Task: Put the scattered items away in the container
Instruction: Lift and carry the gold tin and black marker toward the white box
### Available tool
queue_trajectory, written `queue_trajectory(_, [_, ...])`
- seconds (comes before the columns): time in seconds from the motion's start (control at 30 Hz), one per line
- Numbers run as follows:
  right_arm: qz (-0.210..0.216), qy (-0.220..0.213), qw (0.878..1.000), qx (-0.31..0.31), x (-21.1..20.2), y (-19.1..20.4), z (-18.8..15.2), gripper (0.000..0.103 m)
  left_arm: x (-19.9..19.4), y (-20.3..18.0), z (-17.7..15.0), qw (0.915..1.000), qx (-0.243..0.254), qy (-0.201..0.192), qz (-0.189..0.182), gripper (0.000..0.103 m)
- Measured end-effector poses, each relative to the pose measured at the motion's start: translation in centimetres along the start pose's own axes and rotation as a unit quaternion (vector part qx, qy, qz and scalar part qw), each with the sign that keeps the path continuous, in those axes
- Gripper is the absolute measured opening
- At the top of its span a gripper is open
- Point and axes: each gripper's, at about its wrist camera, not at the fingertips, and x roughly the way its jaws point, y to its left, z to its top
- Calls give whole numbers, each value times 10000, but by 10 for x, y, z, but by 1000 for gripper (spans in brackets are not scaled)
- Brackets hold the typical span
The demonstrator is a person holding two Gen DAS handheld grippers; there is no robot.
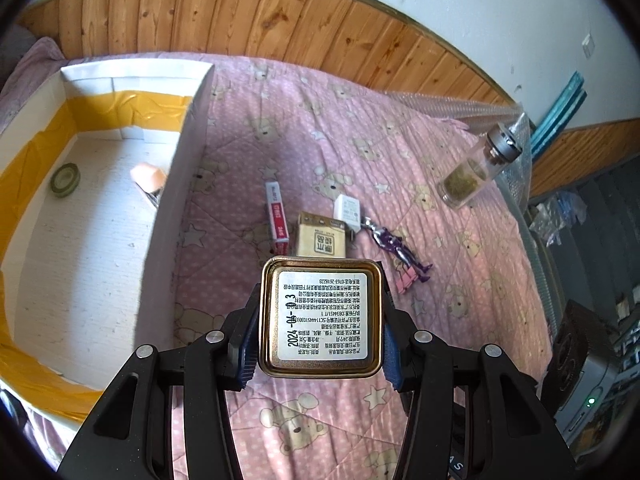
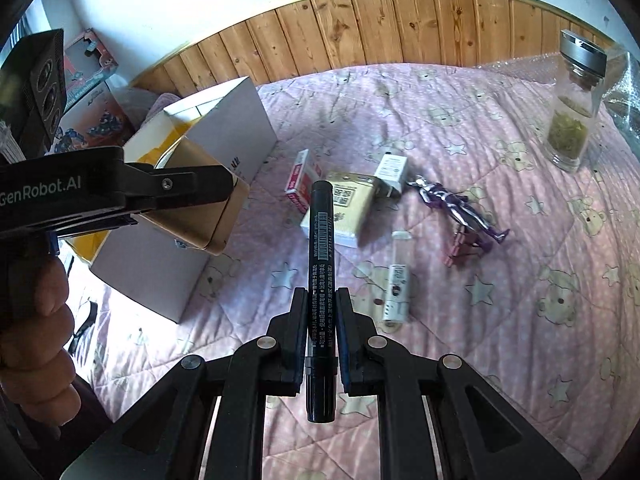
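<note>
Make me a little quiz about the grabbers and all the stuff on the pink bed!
1. True or false: the right gripper is shut on a black marker.
2. What does the left gripper hold? A) gold tin B) glass jar C) purple toy figure
3. Fill in: the roll of tape lies inside the white ____.

Key: 1 true. 2 A. 3 box.
</note>
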Motion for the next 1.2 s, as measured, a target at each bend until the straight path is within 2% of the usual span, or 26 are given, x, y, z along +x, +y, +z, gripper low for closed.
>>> queue_trajectory(0.33, [193,-186,9996,-42,-5,19,8,14,-21,10,6,9997,-26,-206,-104,51])
queue_trajectory(1.2, [520,-400,9976,-229,-13,63,13,14,-69,65,9,9975,-365,-564,-226,51])
